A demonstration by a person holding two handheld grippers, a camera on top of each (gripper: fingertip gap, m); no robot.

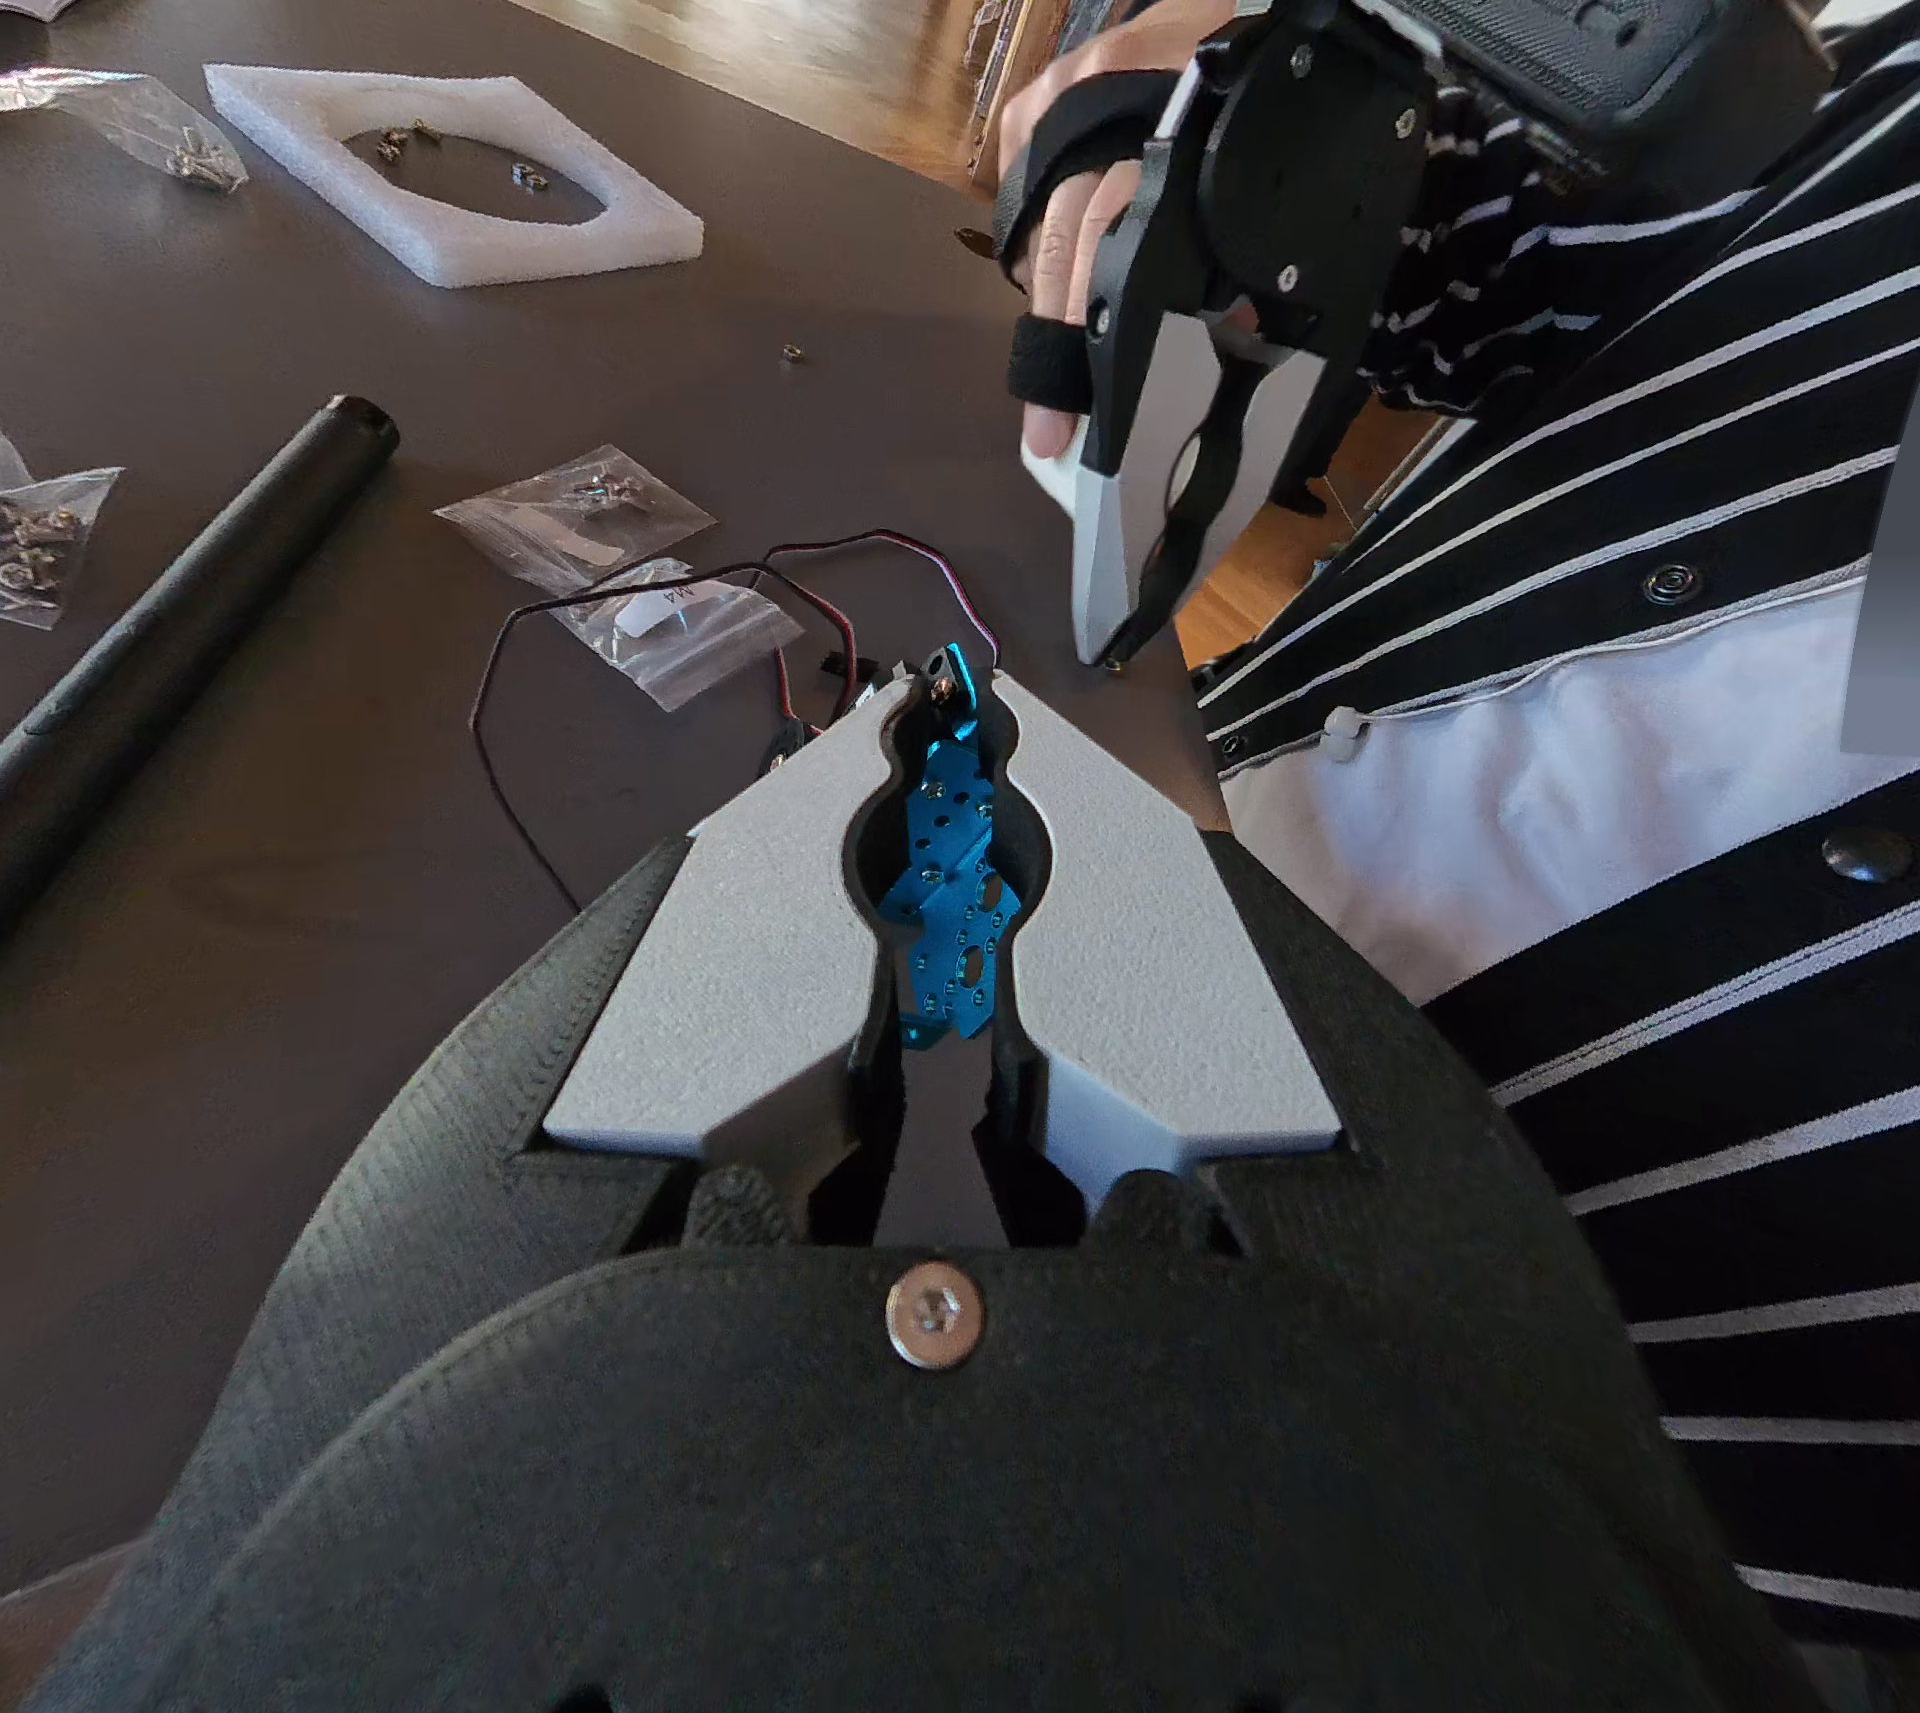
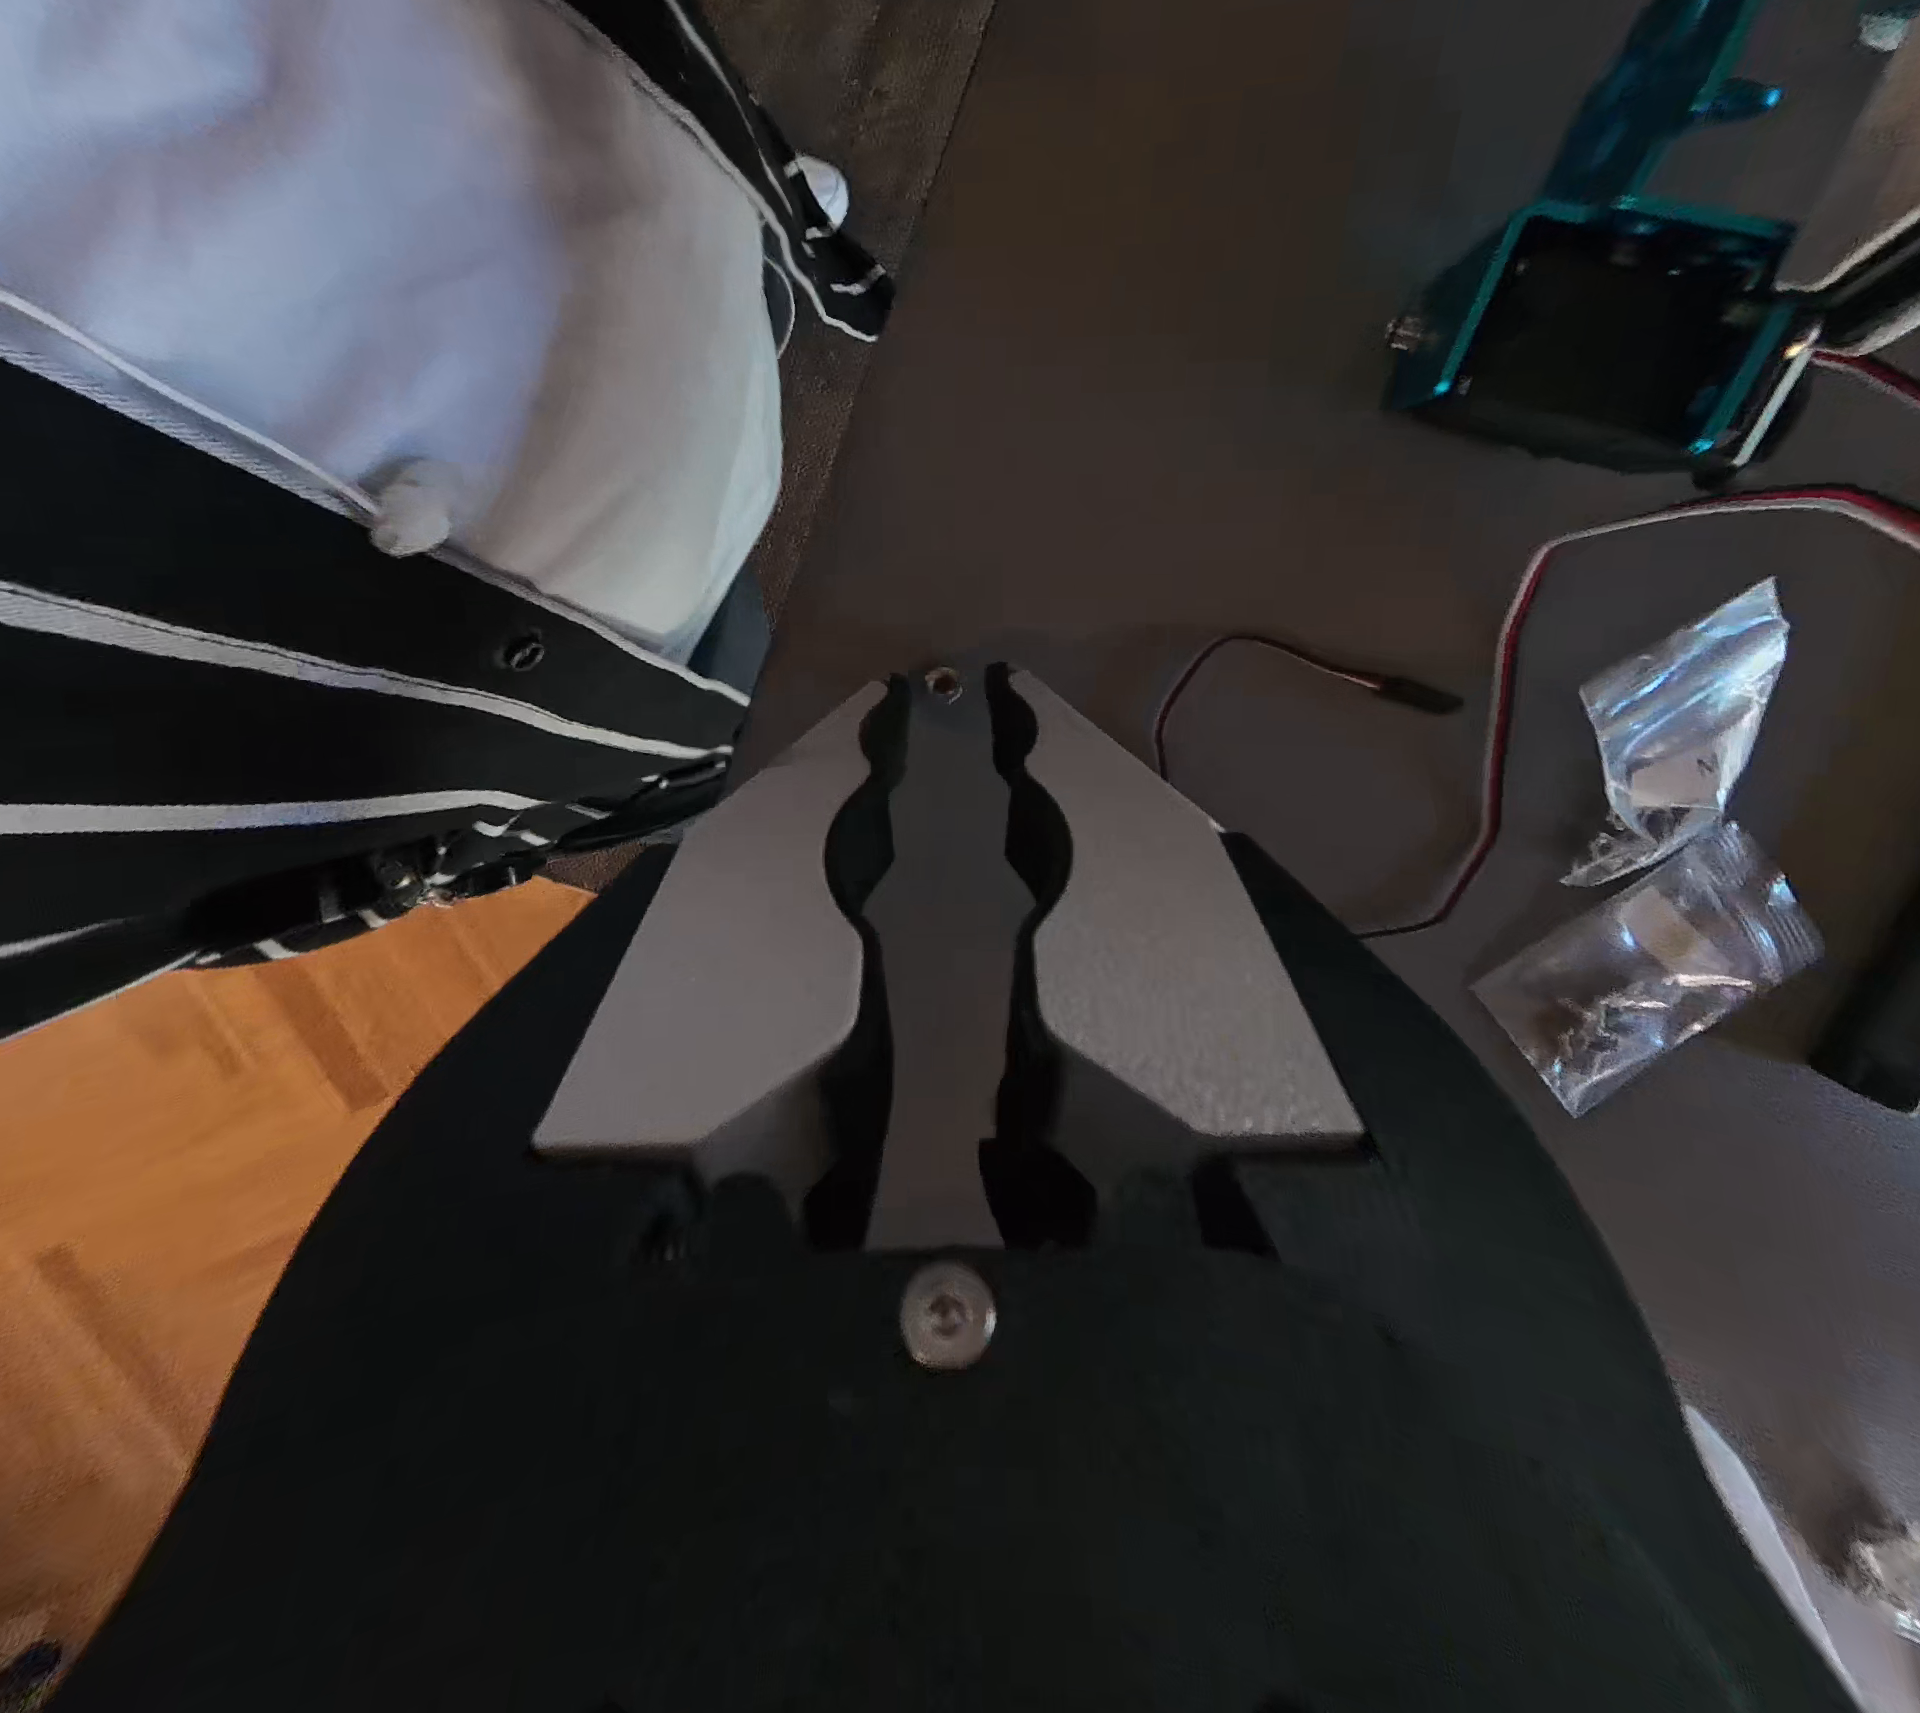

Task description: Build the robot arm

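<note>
Left gripper (image 1: 948, 707) fingers clamped on one blue bracket (image 1: 948, 874). Right gripper (image 2: 943, 684) fingers parted around one small nut (image 2: 941, 682) at tips. Two clear bags (image 2: 1673, 842) right of fingers.

- The blue bracket (image 1: 951, 874) is mostly hidden between the left jaws.
- The small nut (image 2: 941, 682) at the right jaws' tips is too small to judge contact.
- The blue frame (image 2: 1621, 250) is blurred and cut off.

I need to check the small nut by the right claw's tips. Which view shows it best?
The right wrist view: the small nut sits on the table right between the right claw tips, seen from above. The left wrist view shows only a speck under that claw's tips.
</note>
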